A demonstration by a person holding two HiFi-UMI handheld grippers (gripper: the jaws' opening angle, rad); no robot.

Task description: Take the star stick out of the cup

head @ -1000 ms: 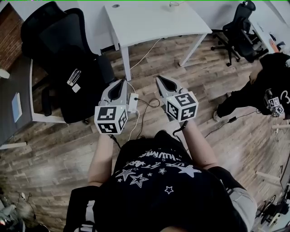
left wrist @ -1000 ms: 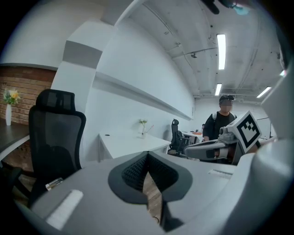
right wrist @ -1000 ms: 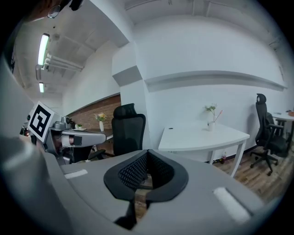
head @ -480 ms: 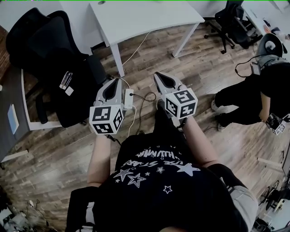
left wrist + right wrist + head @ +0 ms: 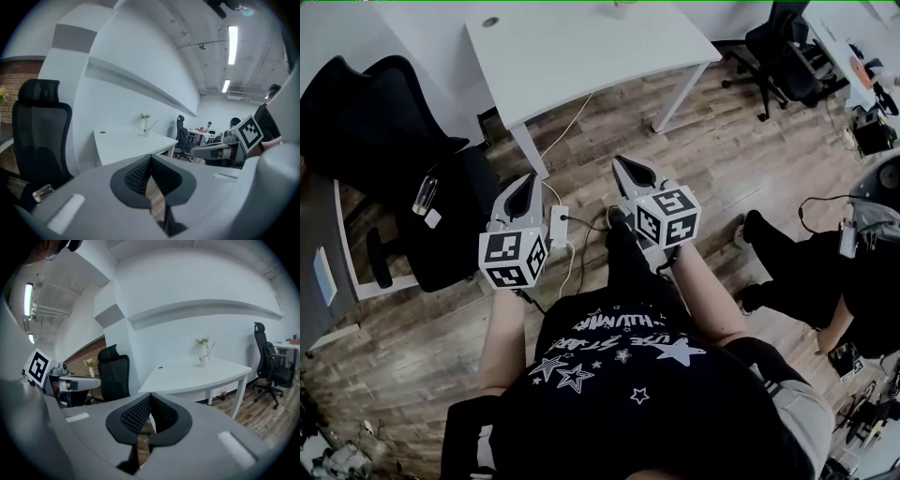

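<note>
A small white cup point(image 5: 203, 360) stands at the far side of a white table point(image 5: 197, 375), with a thin stick point(image 5: 212, 347) and a green sprig poking out of it. In the left gripper view the cup point(image 5: 146, 132) is small and distant, on the same table point(image 5: 123, 142); in the head view it barely shows at the top edge. My left gripper point(image 5: 524, 180) and right gripper point(image 5: 624, 166) hover side by side over the wooden floor, short of the table point(image 5: 581, 47). Both are shut and hold nothing, as their own views show for the left gripper point(image 5: 151, 157) and the right gripper point(image 5: 151, 395).
A black office chair point(image 5: 384, 169) stands close on the left, beside a grey desk point(image 5: 323, 272). A power strip with cables point(image 5: 558, 228) lies on the floor ahead. A person in black point(image 5: 853, 272) crouches at the right. More chairs point(image 5: 787, 47) stand at the back right.
Both grippers have moved forward toward the white table, which now sits larger and lower in the head view. The person at the right has shifted place.
</note>
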